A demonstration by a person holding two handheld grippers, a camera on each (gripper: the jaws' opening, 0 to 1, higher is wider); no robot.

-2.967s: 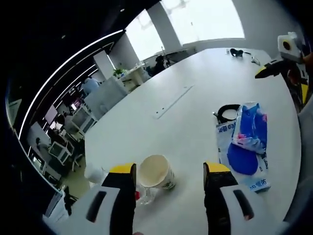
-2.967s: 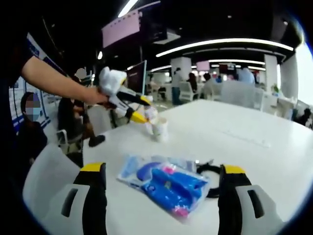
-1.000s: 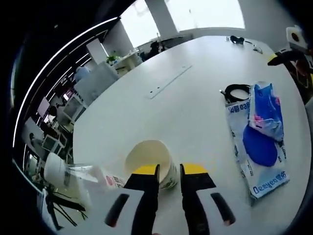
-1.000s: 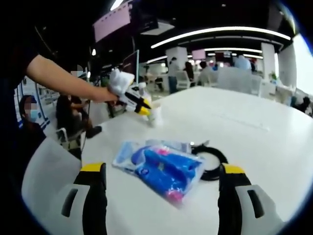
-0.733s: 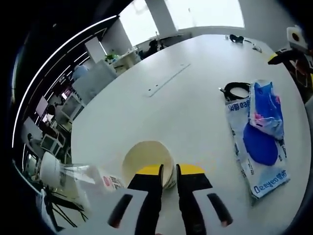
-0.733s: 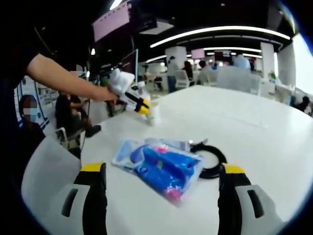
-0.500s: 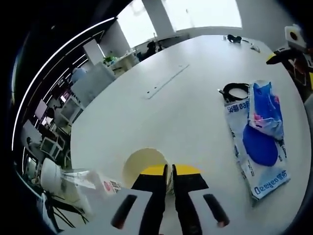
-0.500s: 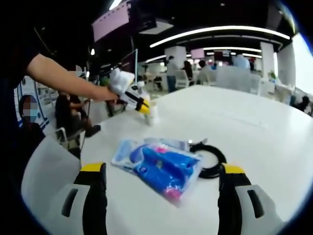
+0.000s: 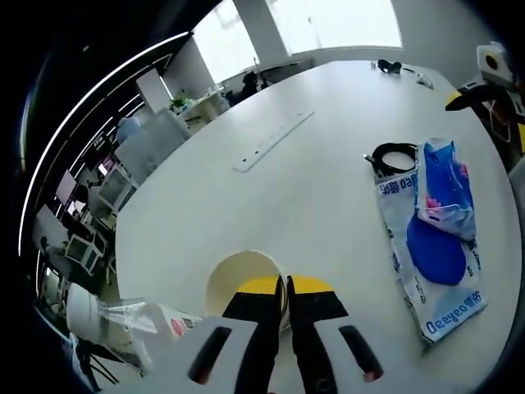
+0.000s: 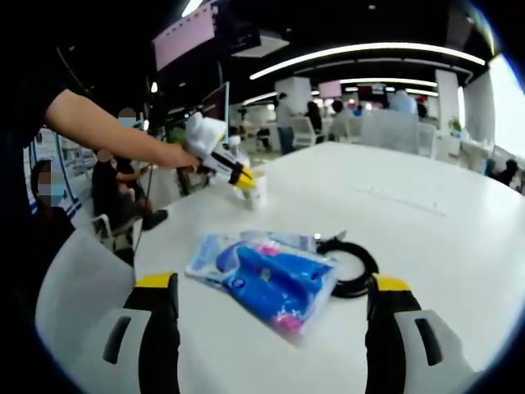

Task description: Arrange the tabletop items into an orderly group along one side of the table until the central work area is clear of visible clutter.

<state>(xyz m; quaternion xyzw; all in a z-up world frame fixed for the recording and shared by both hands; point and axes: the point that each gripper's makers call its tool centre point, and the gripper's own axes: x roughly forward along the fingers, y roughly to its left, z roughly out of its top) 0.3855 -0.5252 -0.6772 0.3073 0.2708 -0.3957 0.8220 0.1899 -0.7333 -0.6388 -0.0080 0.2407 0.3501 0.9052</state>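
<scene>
Paper cup (image 9: 243, 280): cream, upright, near the white tabletop (image 9: 271, 197) edge; left tool (image 9: 284, 289) clenched on its rim. Blue packet (image 10: 271, 279) and black cable coil (image 10: 353, 267) lie together before the right tool (image 10: 271, 287), jaws spread wide; centre bare.

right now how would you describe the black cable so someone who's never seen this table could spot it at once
Start from the big white table and find the blue plastic packet lying flat on it, across from the paper cup that the left gripper pinches by the rim. The black cable is coiled into a loop against the packet's far end. It is the one dark, ring-shaped thing among pale or blue items.
</scene>
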